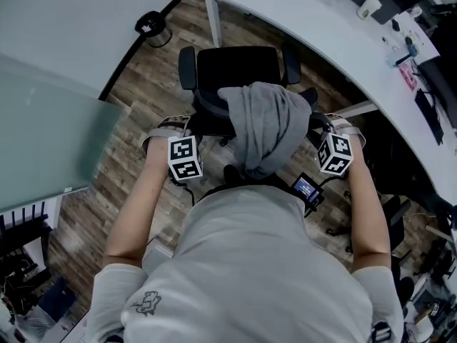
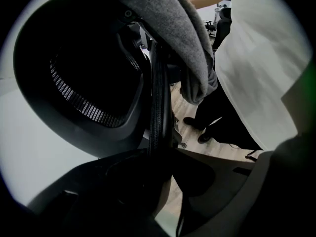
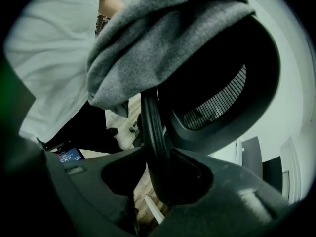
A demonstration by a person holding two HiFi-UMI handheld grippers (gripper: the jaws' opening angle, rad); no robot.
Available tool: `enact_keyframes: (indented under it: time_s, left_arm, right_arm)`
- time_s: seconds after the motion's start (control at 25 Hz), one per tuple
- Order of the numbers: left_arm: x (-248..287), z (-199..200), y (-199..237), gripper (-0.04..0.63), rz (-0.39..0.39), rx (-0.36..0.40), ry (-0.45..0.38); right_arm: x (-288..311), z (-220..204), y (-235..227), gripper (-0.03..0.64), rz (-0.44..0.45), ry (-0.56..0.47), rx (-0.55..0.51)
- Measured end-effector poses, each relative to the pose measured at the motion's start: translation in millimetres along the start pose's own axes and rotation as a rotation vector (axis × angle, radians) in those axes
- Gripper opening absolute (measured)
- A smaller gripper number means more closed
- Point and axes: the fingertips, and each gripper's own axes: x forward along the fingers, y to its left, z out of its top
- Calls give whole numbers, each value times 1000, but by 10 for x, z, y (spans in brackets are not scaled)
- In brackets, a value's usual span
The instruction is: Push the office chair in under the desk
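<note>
Closest to you, your two arms reach forward past your chest, one to each side of the office chair, so you are at the pushing step with the hold already taken. Your left tool is clamped on the left edge of the backrest, with the ribbed rim running straight down between its jaws. Your right tool is closed the same way on the opposite edge of that rim. A grey garment is draped over the top of the backrest between the tools and hangs down on your side, touching neither jaw as far as the views show. Beyond it, the black seat and both armrests stand out on the wooden floor, facing away from you. The chair is near the edge of the white worktop but not yet beneath it. That edge curves away ahead and to your right, with a white leg just beyond the chair's left armrest. The next move, as I judge it, calls for an even shove from both hands, steered a little rightward so the seat squares to the opening and clears that leg; watch that the armrests pass under the edge and the garment does not slip off
</note>
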Motion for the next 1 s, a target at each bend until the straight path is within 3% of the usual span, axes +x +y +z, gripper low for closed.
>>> enact_keyframes:
  time_s: [0.48,1.0]
  left_arm:
    - [347,416,628,127,-29,141,-13]
    - [803,1021,1492,127,-45,230,-30]
  right_arm:
    - [-75,-458,-158,147,-47,25,110]
    - [-23,-1079,-701,143,-69,45,176]
